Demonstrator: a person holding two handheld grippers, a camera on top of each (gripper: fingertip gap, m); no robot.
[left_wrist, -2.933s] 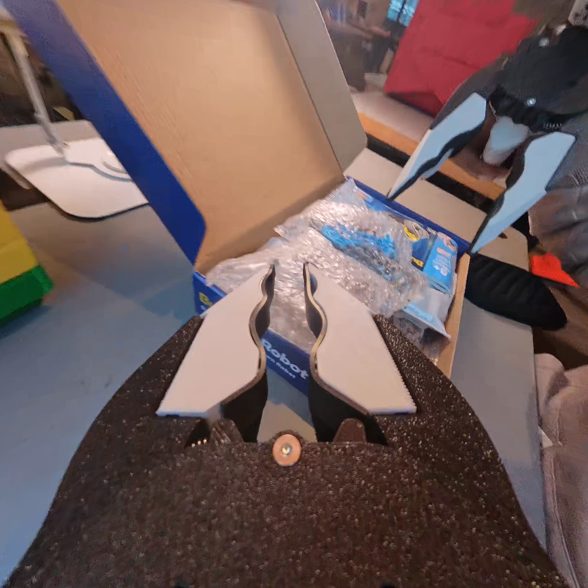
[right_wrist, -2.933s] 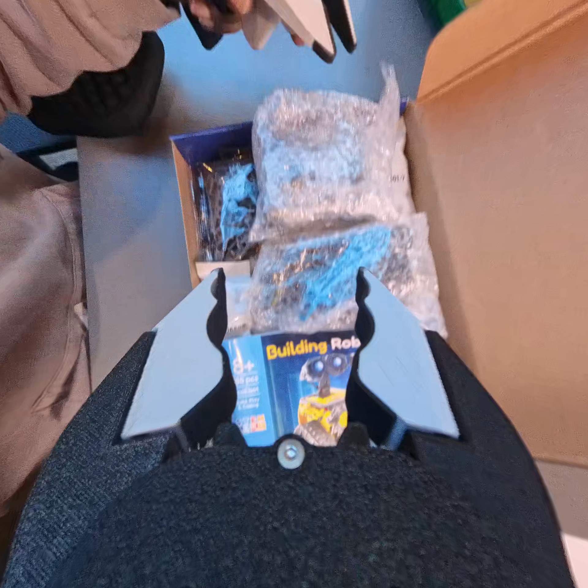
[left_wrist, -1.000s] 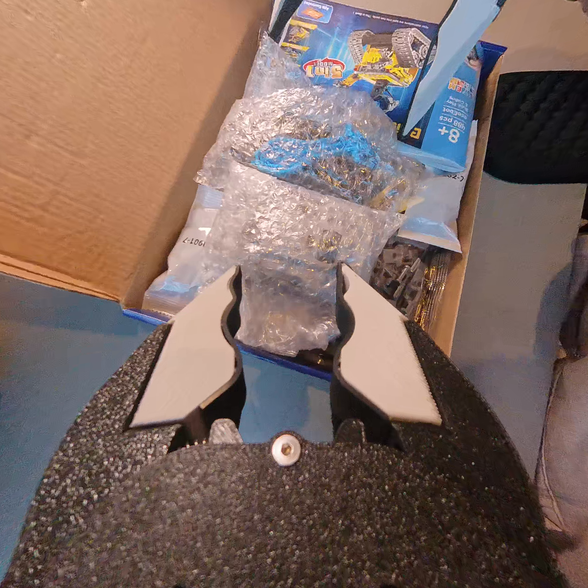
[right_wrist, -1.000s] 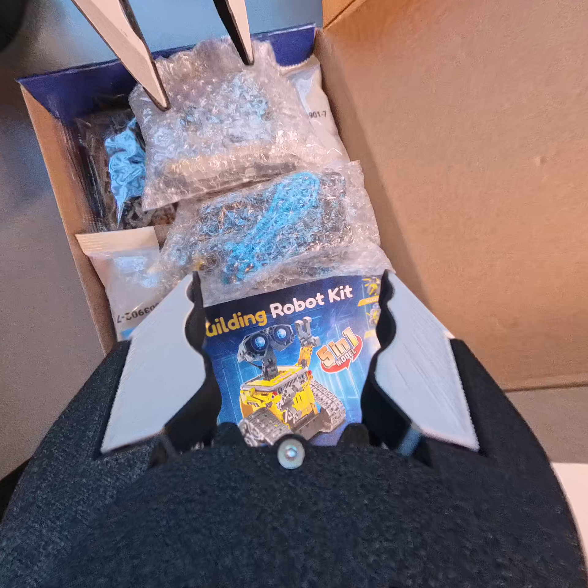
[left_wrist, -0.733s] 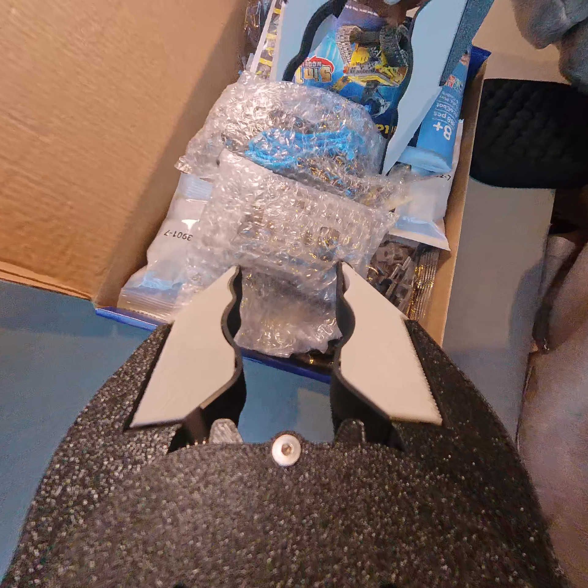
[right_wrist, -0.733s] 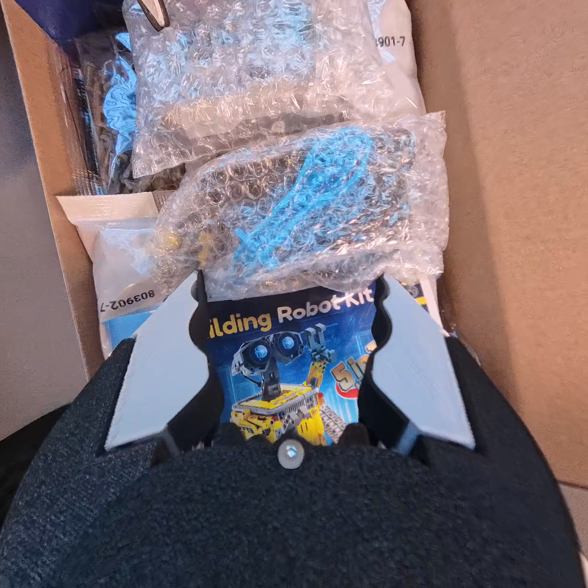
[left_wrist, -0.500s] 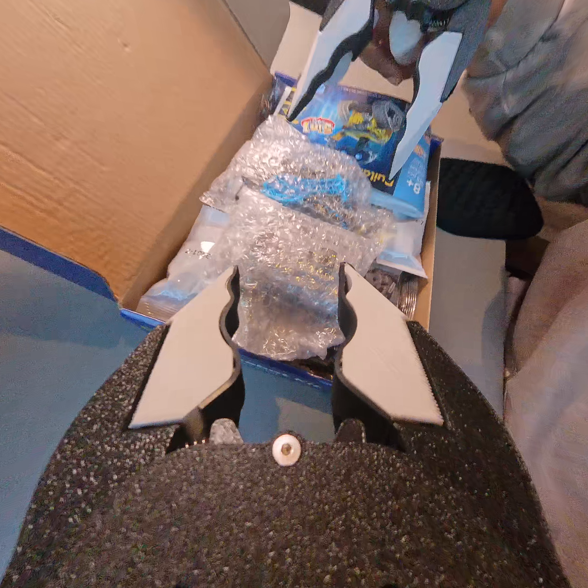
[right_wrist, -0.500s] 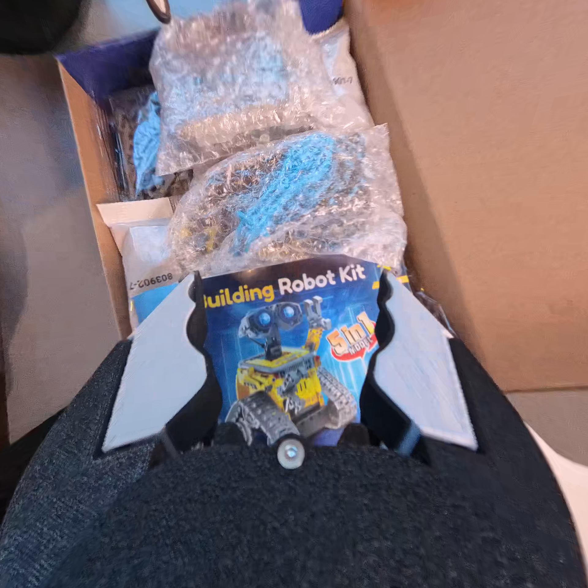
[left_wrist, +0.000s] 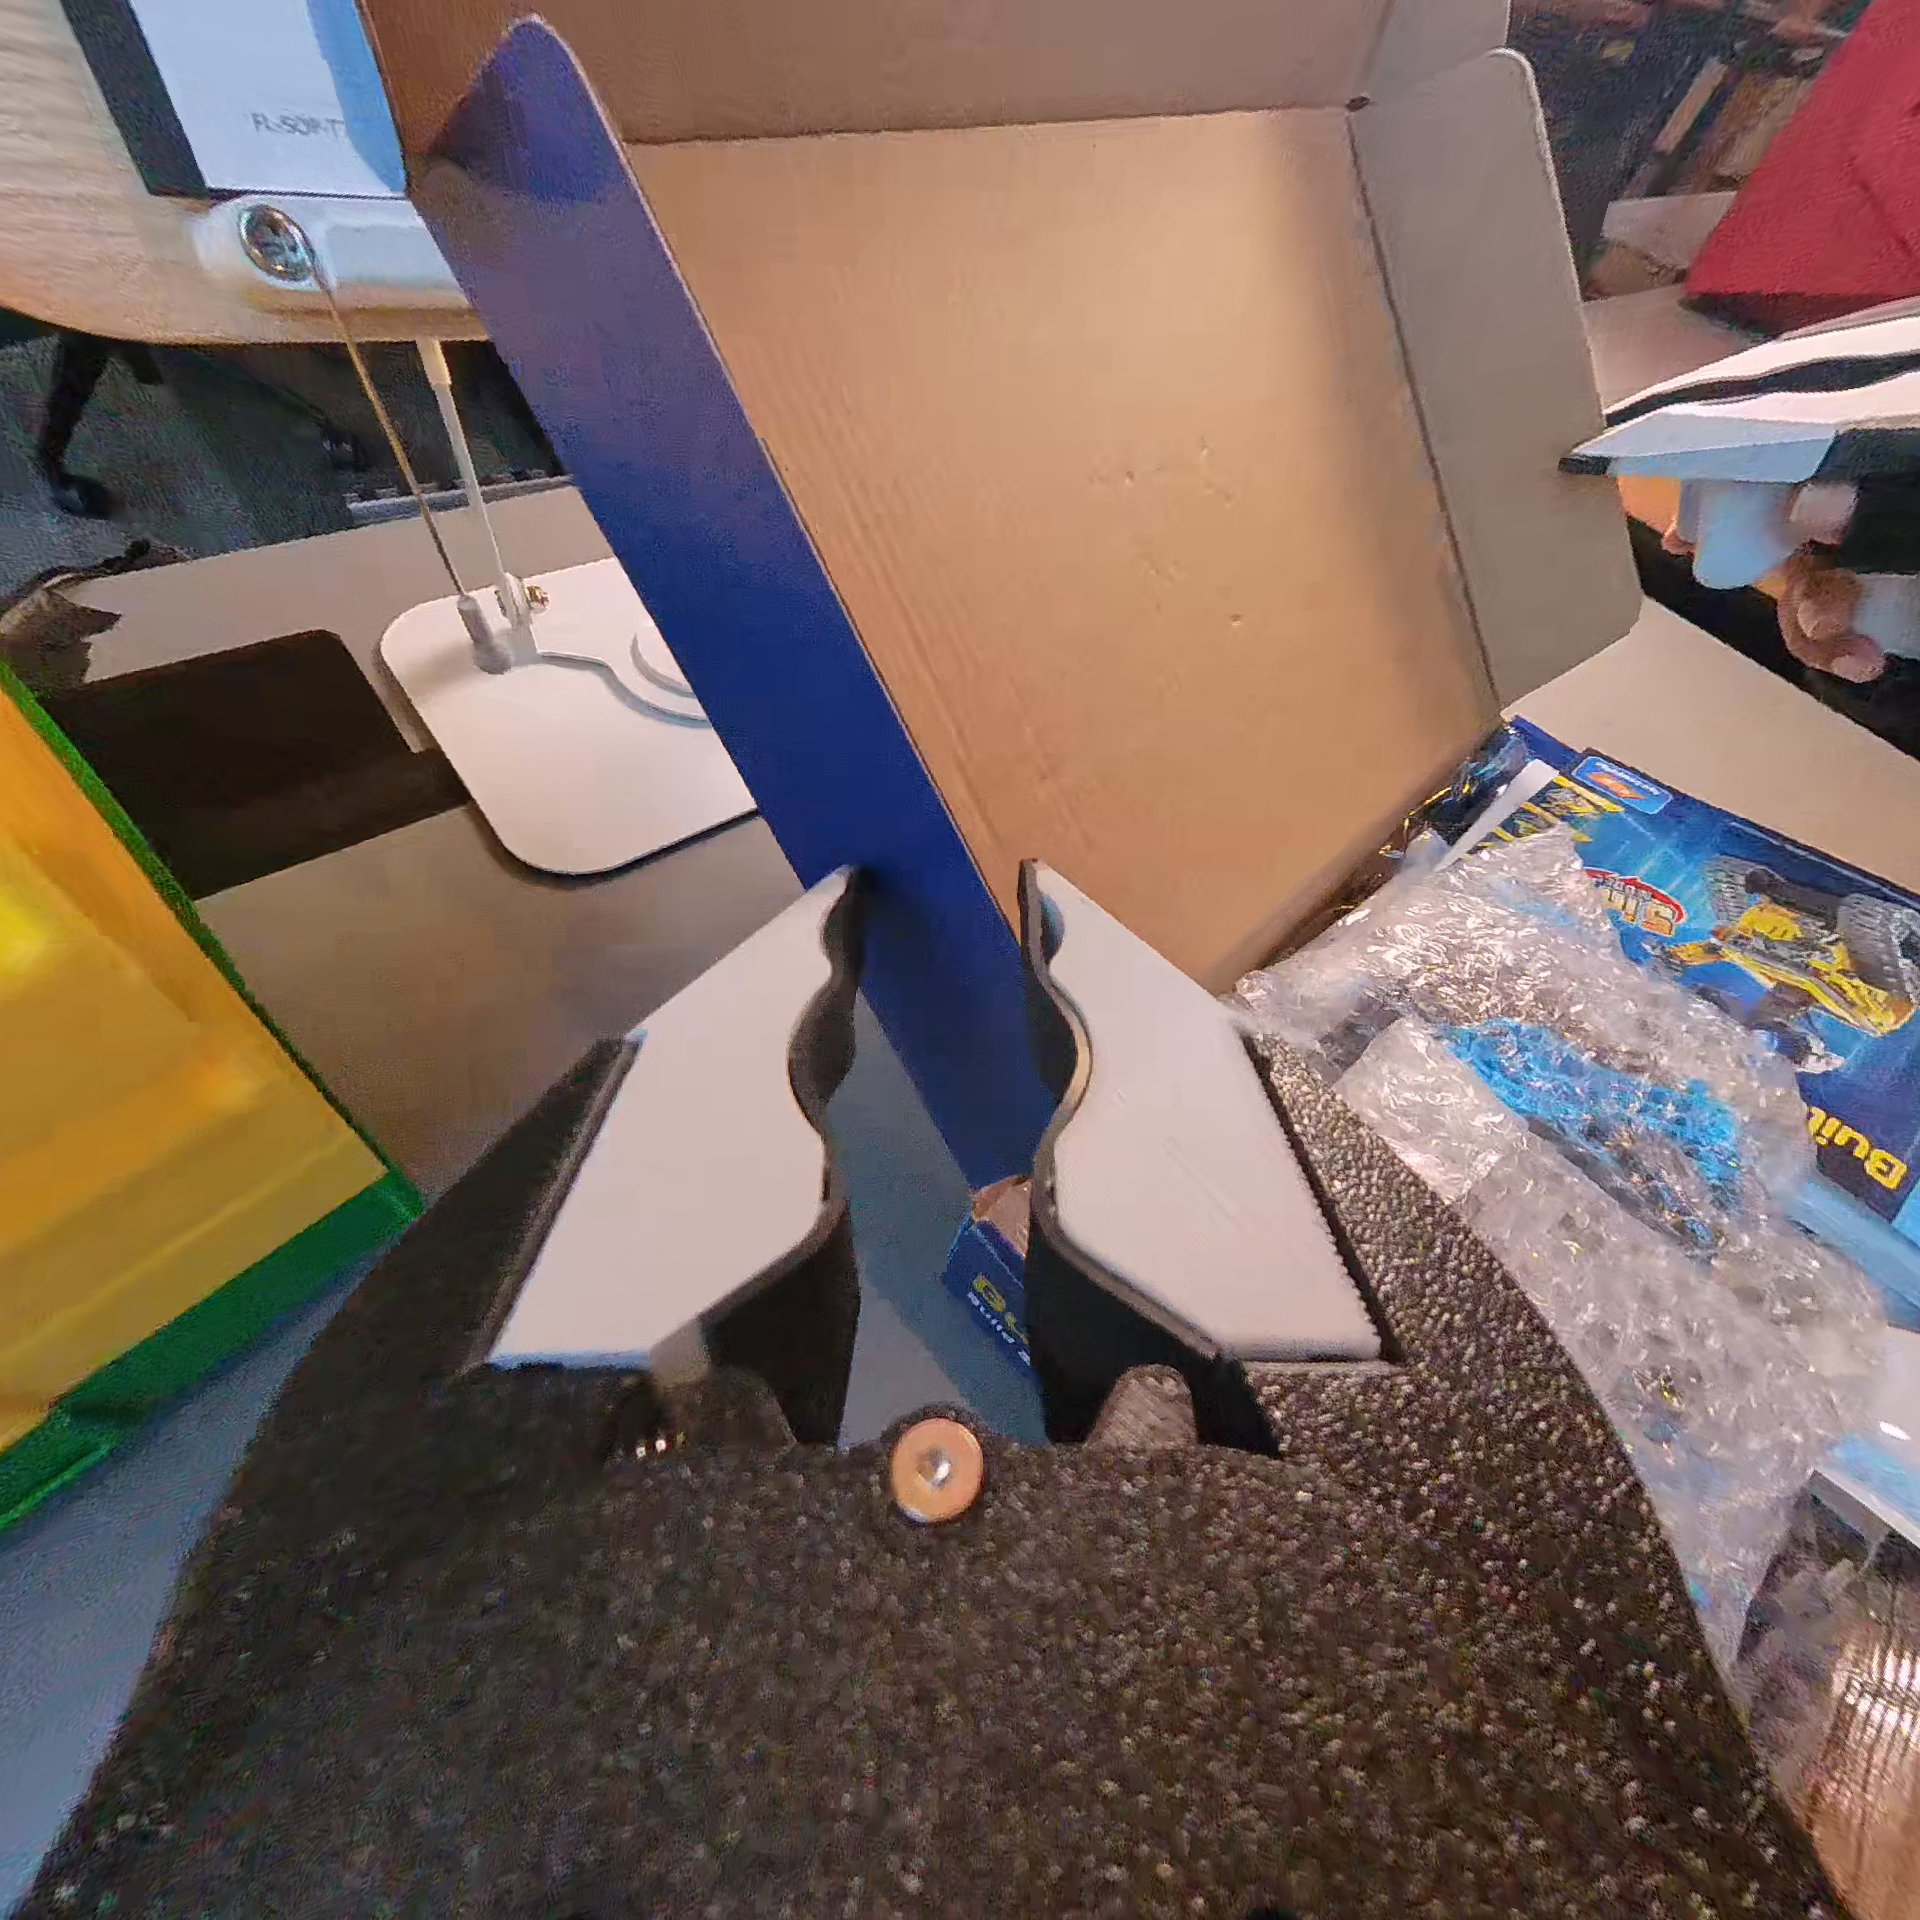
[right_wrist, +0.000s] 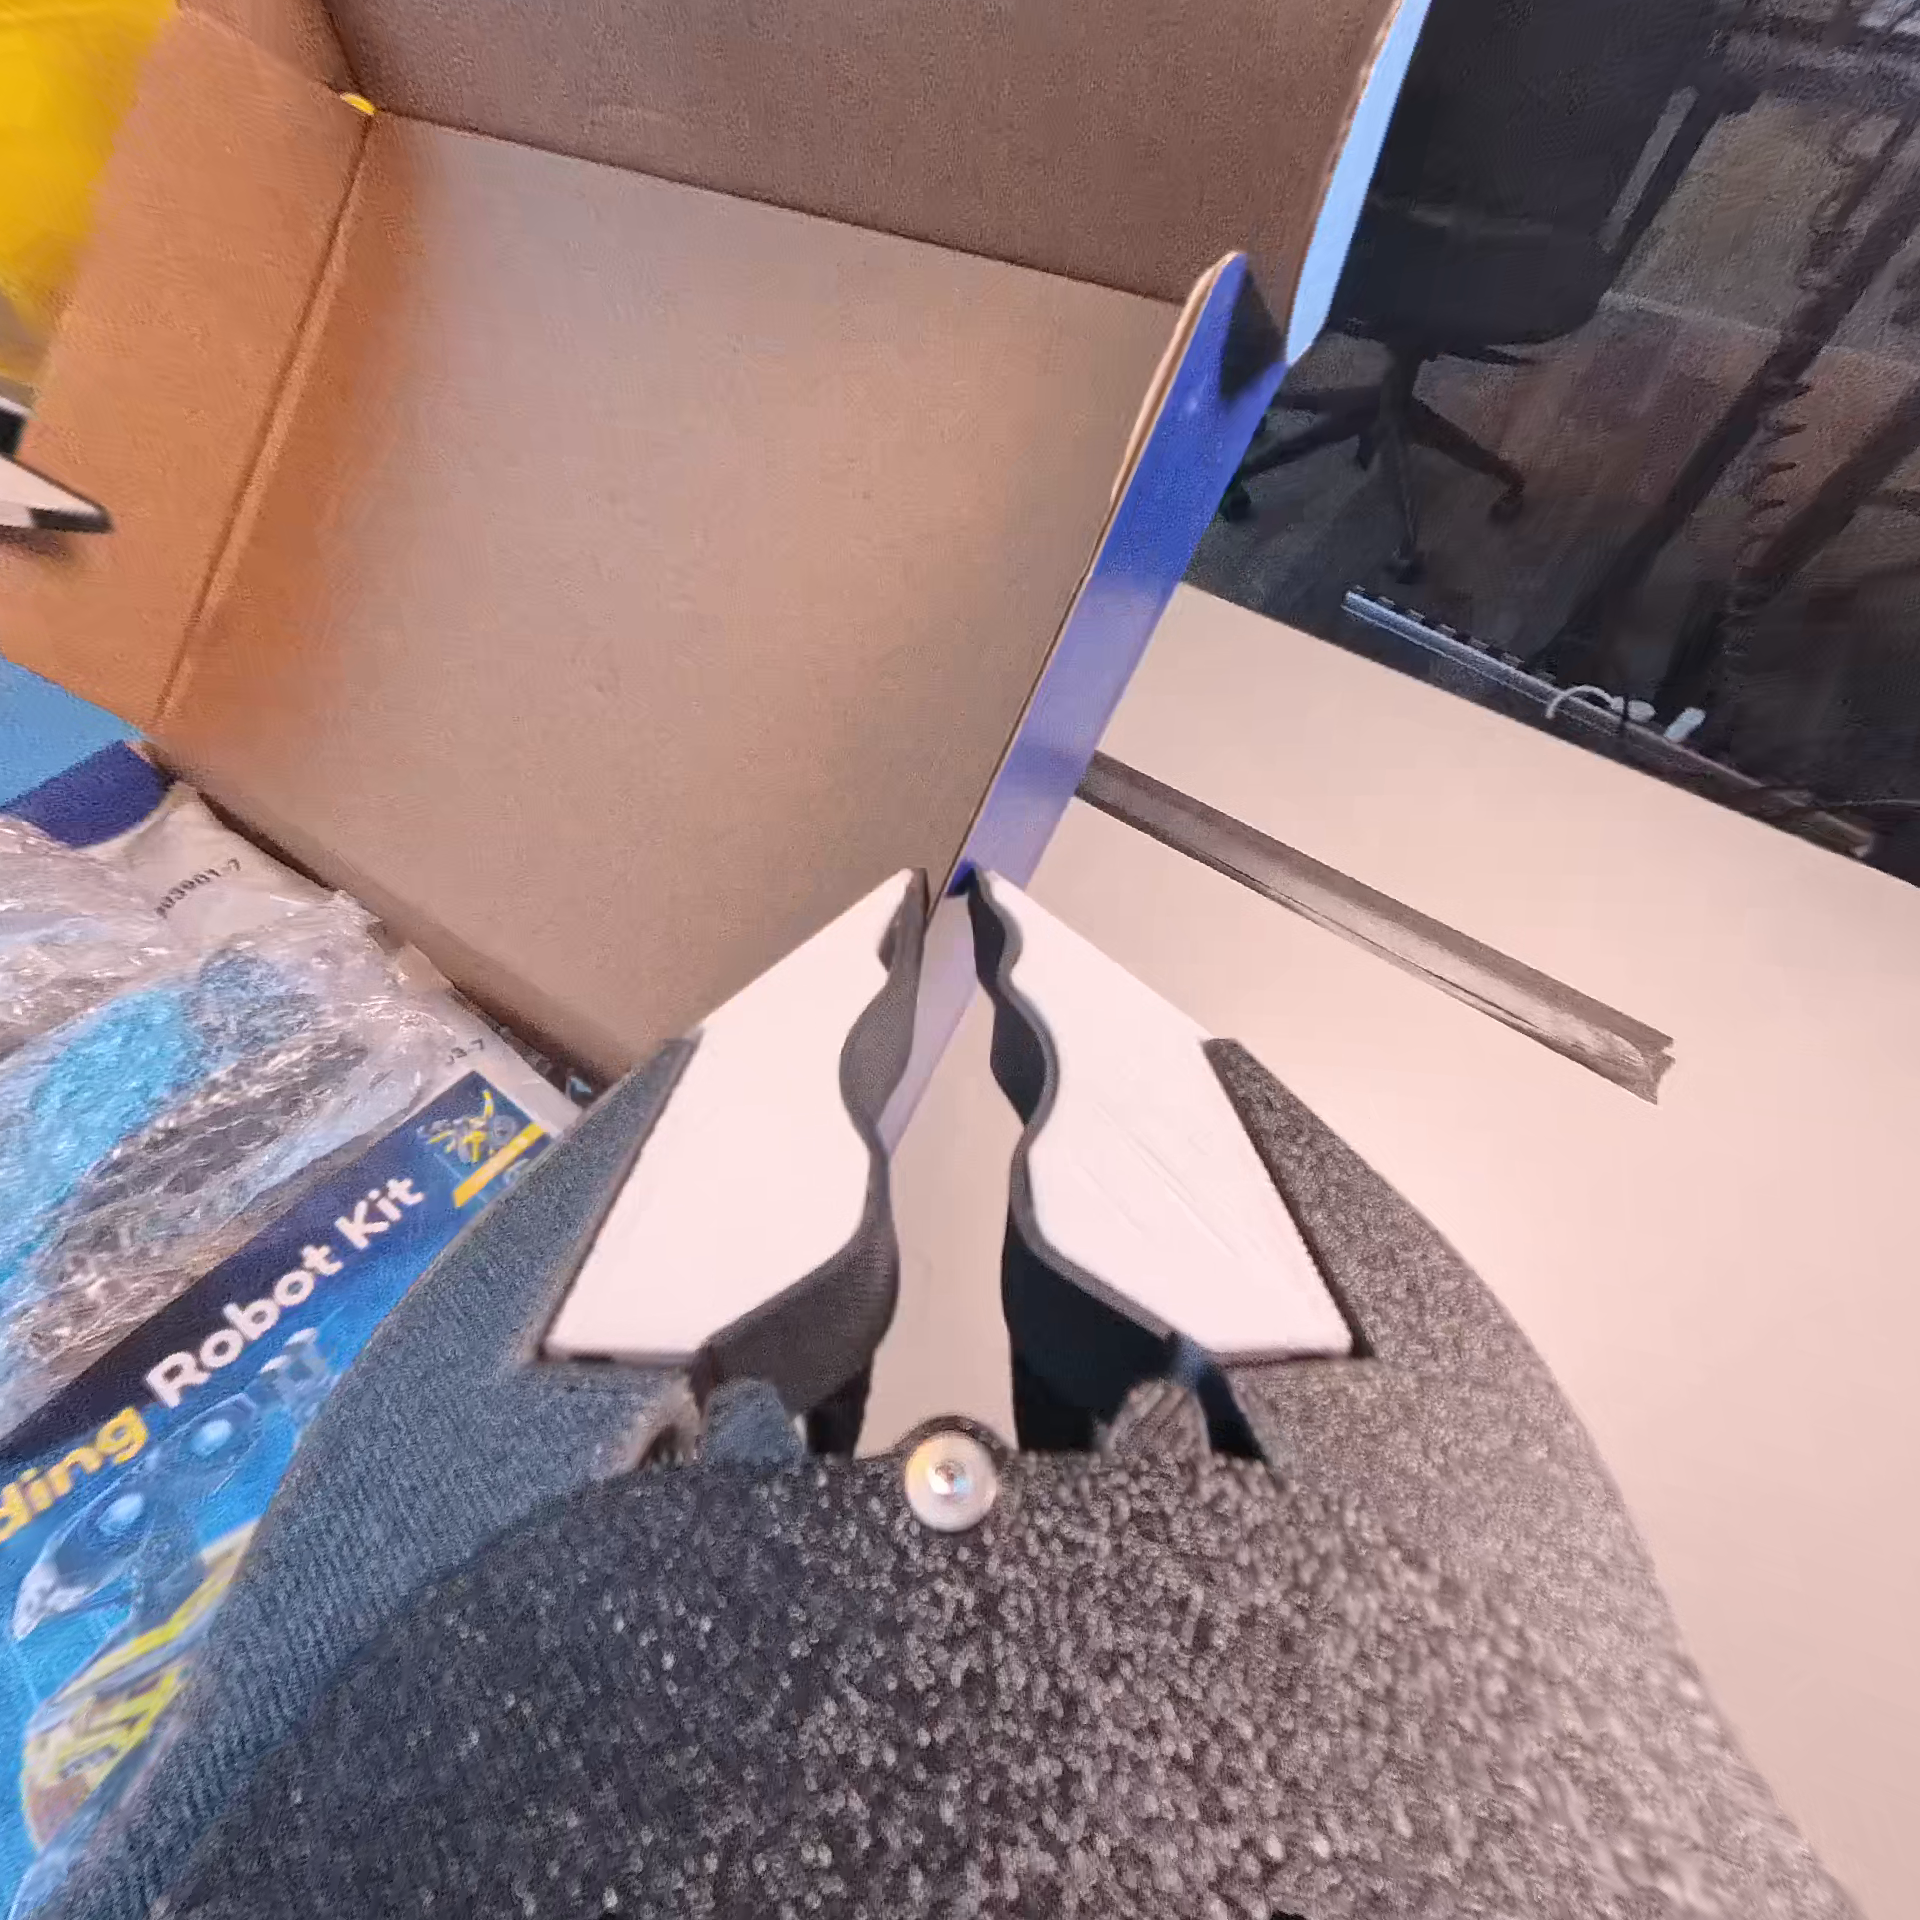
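Straddling one blue lid flap (left_wrist: 717, 582) unclamped at 12 o'clock, the left gripper (left_wrist: 940, 883) is parted, while the opposite flap (right_wrist: 1122, 582) is pinched by the right gripper (right_wrist: 945, 883).

1. The raised lid (left_wrist: 1091, 520) of the cardboard box stands upright and walls off the far side of the box.
2. Its blue side flaps (left_wrist: 727, 644) jut forward; the left gripper (left_wrist: 940, 883) straddles one, and the right gripper (right_wrist: 943, 883) is pinched on the other.
3. Bubble-wrap bags (left_wrist: 1558, 1091) and a blue booklet (left_wrist: 1766, 935) fill the box floor.
4. A yellow-green bin (left_wrist: 135, 1091) and a white stand base (left_wrist: 571, 748) crowd the left tabletop.
5. Bare table (right_wrist: 1507, 1039) lies open beyond the right flap.
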